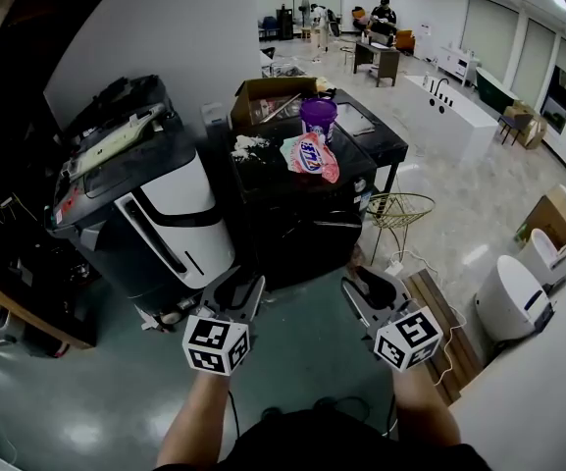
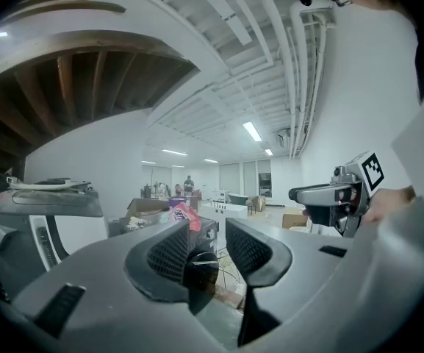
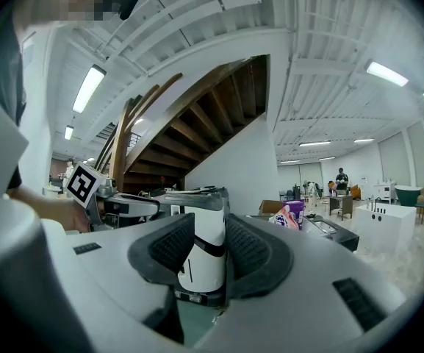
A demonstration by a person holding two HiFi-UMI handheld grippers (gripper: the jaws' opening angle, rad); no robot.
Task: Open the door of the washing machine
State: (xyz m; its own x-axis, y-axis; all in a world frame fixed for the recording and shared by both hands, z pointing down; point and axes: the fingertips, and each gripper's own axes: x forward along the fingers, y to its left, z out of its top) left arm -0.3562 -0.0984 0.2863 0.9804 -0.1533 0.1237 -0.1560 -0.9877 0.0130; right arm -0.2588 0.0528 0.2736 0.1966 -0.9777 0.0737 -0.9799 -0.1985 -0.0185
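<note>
Both grippers hung side by side over the green floor (image 1: 292,346), fingertips pointing at the dark washing machine (image 1: 297,219) straight ahead but well short of its front edge. The left gripper (image 1: 240,285) had its jaws partly apart with nothing in them. The right gripper (image 1: 366,285) had the same half-open gap and was also empty. A white-and-black machine (image 1: 155,214) crowded the space left of the left fingers, and a wire stand (image 1: 400,209) sat beyond the right fingers, by the washer's corner. A detergent bag (image 1: 312,155) lay on the washer's top.
</note>
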